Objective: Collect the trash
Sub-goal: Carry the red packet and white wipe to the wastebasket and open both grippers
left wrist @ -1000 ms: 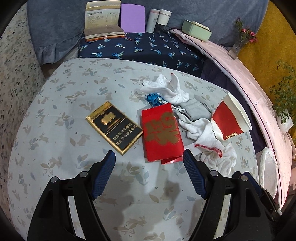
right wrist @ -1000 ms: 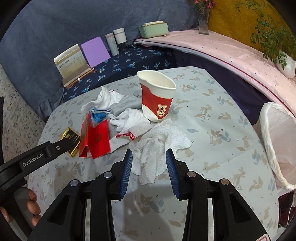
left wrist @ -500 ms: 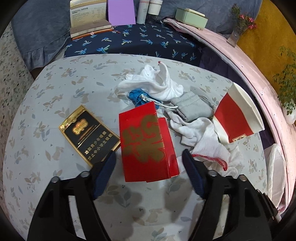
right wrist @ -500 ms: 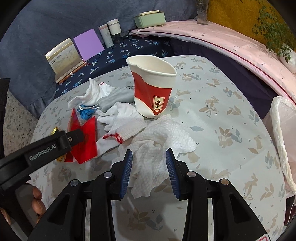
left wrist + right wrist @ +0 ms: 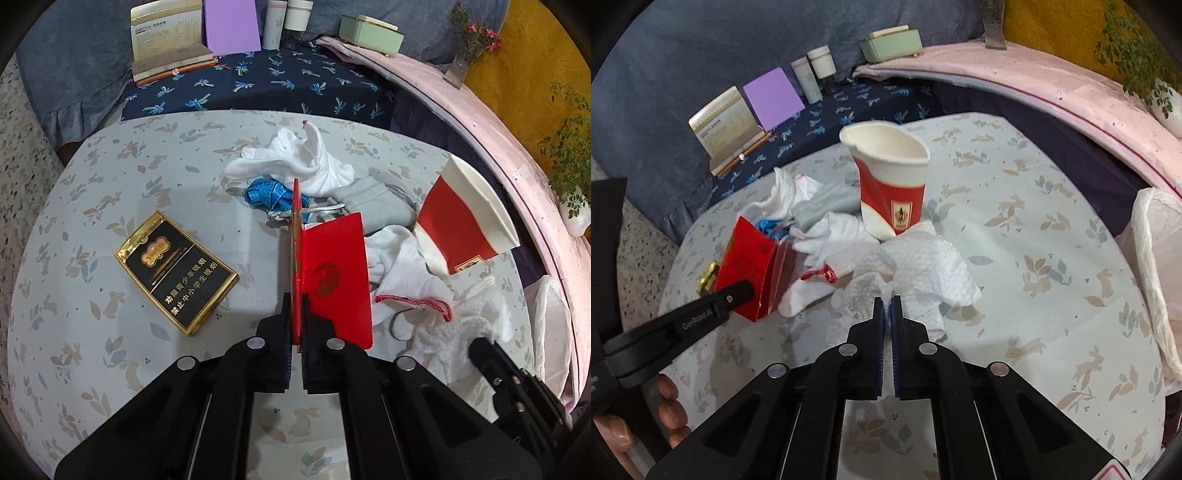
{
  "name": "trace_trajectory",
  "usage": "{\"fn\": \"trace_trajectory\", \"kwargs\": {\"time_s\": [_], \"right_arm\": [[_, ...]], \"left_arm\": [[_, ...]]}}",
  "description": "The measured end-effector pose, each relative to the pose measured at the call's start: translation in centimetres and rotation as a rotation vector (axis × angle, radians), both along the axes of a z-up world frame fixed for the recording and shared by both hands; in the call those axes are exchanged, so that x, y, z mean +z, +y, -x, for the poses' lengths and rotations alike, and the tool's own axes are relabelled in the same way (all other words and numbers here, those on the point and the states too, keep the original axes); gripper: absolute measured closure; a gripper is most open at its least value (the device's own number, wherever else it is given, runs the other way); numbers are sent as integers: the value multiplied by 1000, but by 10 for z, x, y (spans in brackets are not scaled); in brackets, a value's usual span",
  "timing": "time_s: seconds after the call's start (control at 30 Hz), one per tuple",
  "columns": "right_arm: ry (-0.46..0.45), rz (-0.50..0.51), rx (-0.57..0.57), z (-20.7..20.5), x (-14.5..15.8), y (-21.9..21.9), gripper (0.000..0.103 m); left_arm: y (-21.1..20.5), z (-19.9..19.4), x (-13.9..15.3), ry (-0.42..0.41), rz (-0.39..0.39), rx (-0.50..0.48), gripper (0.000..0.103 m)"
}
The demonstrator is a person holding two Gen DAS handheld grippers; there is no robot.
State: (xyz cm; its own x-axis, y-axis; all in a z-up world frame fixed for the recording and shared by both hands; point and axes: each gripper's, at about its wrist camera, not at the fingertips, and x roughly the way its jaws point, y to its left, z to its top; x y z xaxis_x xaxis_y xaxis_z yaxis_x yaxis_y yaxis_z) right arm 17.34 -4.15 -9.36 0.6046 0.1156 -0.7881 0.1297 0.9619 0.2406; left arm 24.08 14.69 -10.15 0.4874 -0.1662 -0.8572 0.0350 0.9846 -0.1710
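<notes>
Because both pieces must leave the table (image 5: pixel 92 332), the left gripper (image 5: pixel 294 314) pinches the red envelope (image 5: pixel 334 273) beside the paper cup (image 5: pixel 892 188), while the right gripper (image 5: pixel 887 306) clamps the crumpled tissue (image 5: pixel 923 266) before it.

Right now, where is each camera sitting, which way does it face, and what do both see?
Left wrist: on the left gripper, looking down along its fingers, shut on the red envelope; no hand shows.
Right wrist: on the right gripper, angled down at the paper towel it pinches; fingertips of a hand show lower left.
Shared: red paper cup, envelope, table.
</notes>
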Motion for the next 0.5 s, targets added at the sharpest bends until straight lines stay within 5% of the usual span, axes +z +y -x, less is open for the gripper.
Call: {"fn": "trace_trajectory", "kwargs": {"time_s": [0.5], "right_arm": [[-187, -22, -71, 42, 81, -36, 99]], "left_arm": [[-14, 39, 67, -123, 58, -45, 100]]}}
